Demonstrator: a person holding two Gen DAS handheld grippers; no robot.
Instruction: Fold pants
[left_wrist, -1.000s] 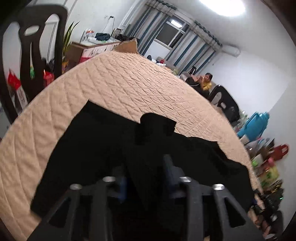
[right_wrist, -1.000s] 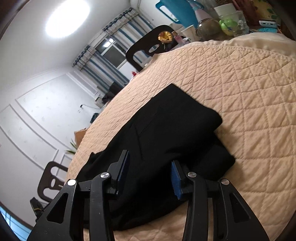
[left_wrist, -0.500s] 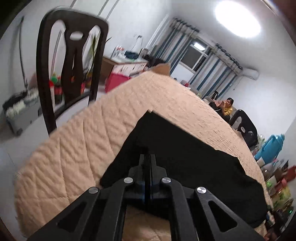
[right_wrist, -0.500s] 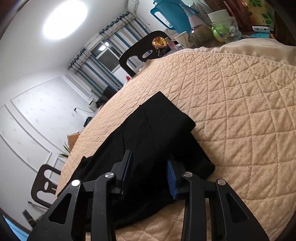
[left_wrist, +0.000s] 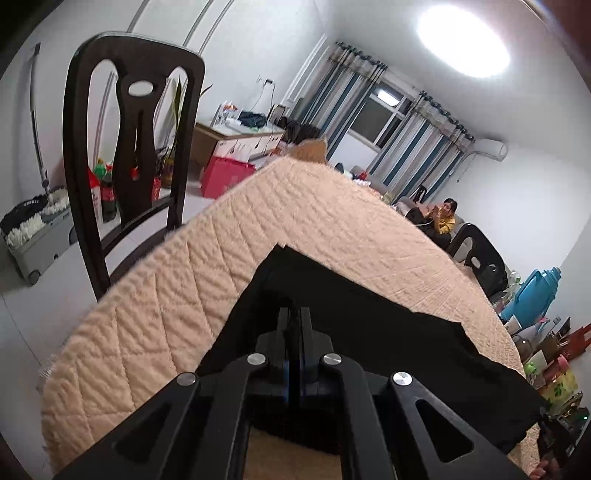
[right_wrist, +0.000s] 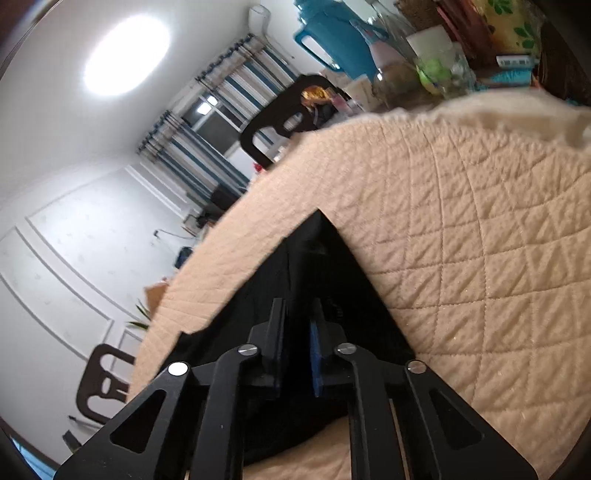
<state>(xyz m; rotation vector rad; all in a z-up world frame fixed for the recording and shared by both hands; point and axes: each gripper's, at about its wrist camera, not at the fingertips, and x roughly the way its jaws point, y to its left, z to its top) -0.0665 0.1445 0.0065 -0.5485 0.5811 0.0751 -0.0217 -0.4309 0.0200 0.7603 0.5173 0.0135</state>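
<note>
Left wrist view shows my left hand-held gripper (left_wrist: 294, 321) pinched tight on the black pants (left_wrist: 369, 332) lying ahead on the quilted worktop (left_wrist: 166, 314), my right hand-held gripper (right_wrist: 298, 317) nearly closed on soft, limp cloth best held at edges.

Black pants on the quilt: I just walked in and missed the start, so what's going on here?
A person with a handheld gripper in each hand is folding black pants on a beige quilted cover. The left gripper is shut on the fabric near one corner. The right gripper is nearly closed around the fabric at another corner. The pants lie spread between them.
</note>
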